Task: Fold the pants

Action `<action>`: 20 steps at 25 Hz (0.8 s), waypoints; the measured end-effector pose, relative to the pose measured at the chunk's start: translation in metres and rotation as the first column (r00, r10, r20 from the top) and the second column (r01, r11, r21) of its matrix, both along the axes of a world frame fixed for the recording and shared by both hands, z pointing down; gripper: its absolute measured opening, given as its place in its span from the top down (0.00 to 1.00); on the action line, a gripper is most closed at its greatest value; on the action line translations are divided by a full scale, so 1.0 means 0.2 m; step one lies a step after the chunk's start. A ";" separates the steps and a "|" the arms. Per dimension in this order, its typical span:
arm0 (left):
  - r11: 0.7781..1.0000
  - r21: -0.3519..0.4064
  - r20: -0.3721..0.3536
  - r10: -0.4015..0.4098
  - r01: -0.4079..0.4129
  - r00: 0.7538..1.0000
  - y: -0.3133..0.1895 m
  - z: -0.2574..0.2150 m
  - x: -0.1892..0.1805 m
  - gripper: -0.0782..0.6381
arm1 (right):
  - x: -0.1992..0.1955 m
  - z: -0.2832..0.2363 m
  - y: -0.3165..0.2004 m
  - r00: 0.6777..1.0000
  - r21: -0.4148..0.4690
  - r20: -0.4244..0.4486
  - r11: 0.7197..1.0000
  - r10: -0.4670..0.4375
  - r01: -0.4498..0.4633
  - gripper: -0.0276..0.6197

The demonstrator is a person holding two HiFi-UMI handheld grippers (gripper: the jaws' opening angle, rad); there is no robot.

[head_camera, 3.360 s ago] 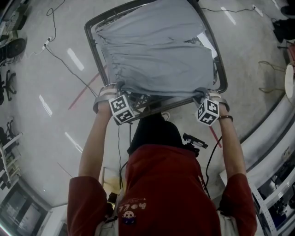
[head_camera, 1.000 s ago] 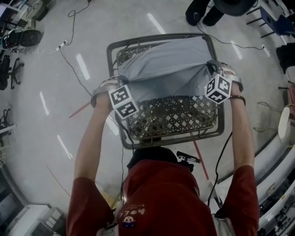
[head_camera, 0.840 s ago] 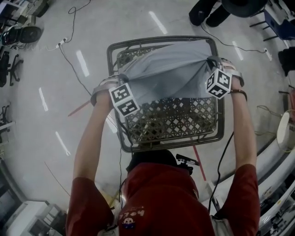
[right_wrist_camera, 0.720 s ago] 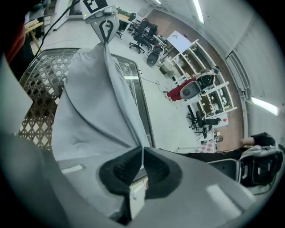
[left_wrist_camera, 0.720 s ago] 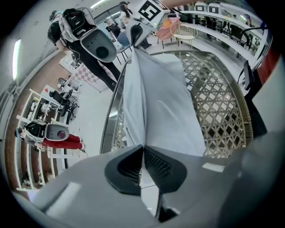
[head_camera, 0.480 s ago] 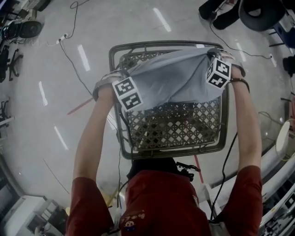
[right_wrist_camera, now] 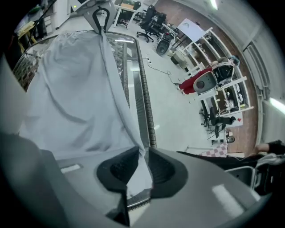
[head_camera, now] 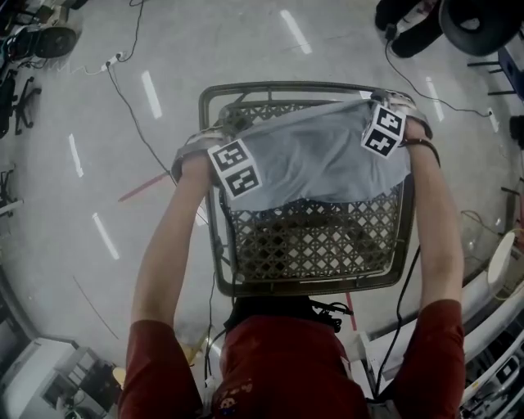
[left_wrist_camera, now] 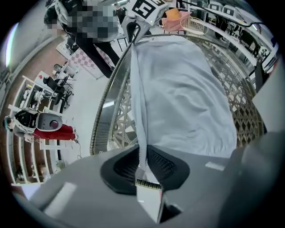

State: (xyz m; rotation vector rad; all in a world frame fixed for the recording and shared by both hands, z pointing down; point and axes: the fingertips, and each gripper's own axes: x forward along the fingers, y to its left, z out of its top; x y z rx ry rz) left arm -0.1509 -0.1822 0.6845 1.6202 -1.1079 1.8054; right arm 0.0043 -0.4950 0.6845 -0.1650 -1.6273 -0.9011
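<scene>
Light grey pants lie spread over the far half of a wire-mesh table with a metal rim. My left gripper is at the cloth's far left corner and my right gripper at its far right corner, both pointing steeply down. In the left gripper view the pants' edge runs up from my left gripper. In the right gripper view the pants trail out of my right gripper. Both pairs of jaws have just been opening and stand slightly apart, with the cloth still between them.
The table's near half is bare mesh. Cables and a red strip lie on the shiny floor to the left. Someone's legs and a chair are at the far right. Shelves and office chairs stand farther off.
Both grippers have carried the pants' edge away from me to the table's far rim and lowered it. The cloth now lies on the far half of the mesh.
</scene>
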 end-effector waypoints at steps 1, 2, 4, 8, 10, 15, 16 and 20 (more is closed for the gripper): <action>1.000 0.006 0.005 -0.006 0.006 1.000 -0.01 0.01 0.00 0.78 | 0.01 0.02 -0.01 1.000 -0.004 0.009 1.000 0.022 -0.022 0.84; 1.000 0.014 0.011 -0.012 0.012 1.000 -0.01 0.02 -0.01 0.73 | 0.02 0.03 -0.02 0.999 -0.006 0.024 0.999 0.043 -0.043 0.80; 0.999 0.028 0.022 -0.019 0.018 1.000 -0.02 0.01 -0.02 0.66 | 0.03 0.04 -0.03 0.995 -0.016 0.060 0.997 0.081 -0.080 0.76; 0.998 0.055 0.029 -0.028 0.026 0.999 -0.02 -0.04 -0.02 0.58 | 0.07 0.00 0.00 0.984 -0.052 0.112 0.989 0.141 -0.136 0.75; 0.998 0.059 0.030 -0.025 0.023 0.999 -0.01 -0.07 -0.01 0.55 | 0.11 -0.03 0.01 0.978 -0.061 0.129 0.985 0.166 -0.159 0.75; 0.996 0.085 0.044 -0.022 0.018 0.999 0.06 -0.19 0.06 0.52 | 0.21 -0.16 0.13 0.947 -0.118 0.197 0.965 0.253 -0.233 0.75; 0.995 0.097 0.047 -0.023 0.019 0.999 0.07 -0.21 0.07 0.52 | 0.23 -0.19 0.16 0.935 -0.136 0.220 0.958 0.279 -0.254 0.75; 0.986 0.165 0.044 -0.041 0.033 0.998 0.09 -0.32 0.15 0.52 | 0.33 -0.27 0.29 0.875 -0.217 0.291 0.917 0.387 -0.333 0.75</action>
